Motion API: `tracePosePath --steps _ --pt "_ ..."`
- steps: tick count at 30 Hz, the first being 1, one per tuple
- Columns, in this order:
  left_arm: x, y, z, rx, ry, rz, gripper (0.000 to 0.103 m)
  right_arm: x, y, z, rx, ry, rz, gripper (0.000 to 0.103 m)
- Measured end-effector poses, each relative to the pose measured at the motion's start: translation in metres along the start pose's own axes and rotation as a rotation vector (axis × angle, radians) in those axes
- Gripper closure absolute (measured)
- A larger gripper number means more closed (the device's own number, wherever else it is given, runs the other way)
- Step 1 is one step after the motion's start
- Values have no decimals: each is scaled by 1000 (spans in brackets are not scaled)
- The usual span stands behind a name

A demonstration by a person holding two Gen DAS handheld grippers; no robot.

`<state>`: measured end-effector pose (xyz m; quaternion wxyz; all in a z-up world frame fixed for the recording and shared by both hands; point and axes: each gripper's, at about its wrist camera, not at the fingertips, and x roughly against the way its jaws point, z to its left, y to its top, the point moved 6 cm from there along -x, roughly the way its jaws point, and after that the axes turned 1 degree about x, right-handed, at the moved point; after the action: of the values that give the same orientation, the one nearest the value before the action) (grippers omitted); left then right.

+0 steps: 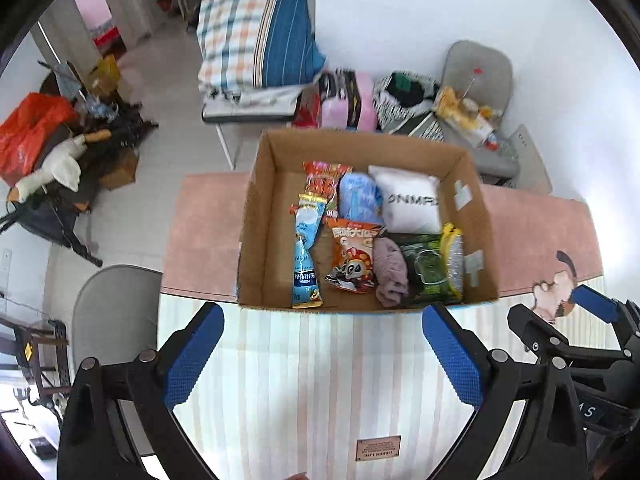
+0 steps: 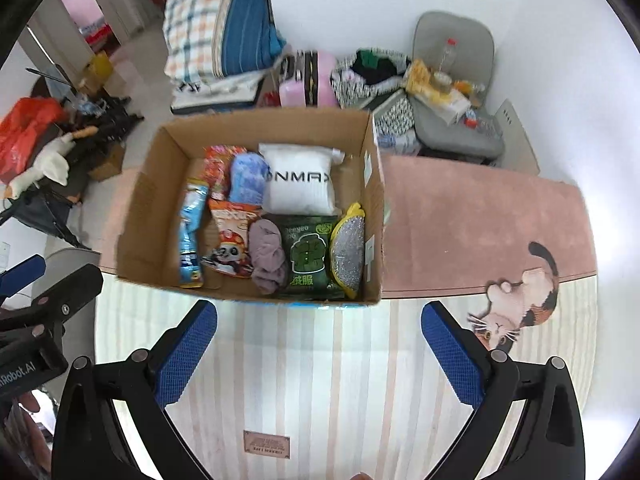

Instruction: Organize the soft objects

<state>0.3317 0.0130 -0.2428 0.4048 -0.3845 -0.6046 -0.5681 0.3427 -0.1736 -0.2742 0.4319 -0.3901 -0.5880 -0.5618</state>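
An open cardboard box stands on the table. Inside lie a white pillow, a blue soft roll, a mauve cloth, a green packet, a silver-yellow scrubber, a panda snack bag, a red snack bag and a blue tube pack. My left gripper and right gripper are both open and empty, hovering in front of the box.
The table carries a striped cloth with a pink band and a cat picture. The right gripper shows at the right of the left wrist view. Grey chairs, bedding and floor clutter surround the table.
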Motion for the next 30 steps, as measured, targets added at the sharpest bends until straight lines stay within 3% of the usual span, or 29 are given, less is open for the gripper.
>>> tracePosePath --steps 13,23,30 --pt "119 -46 1 4 2 -173 1 143 -57 7 2 43 -178 0" --pt "182 -81 -5 -37 3 -228 1 234 -106 9 -13 24 -295 0" --pt "204 -100 -6 -40 3 -240 1 273 -127 9 -15 8 -338 0"
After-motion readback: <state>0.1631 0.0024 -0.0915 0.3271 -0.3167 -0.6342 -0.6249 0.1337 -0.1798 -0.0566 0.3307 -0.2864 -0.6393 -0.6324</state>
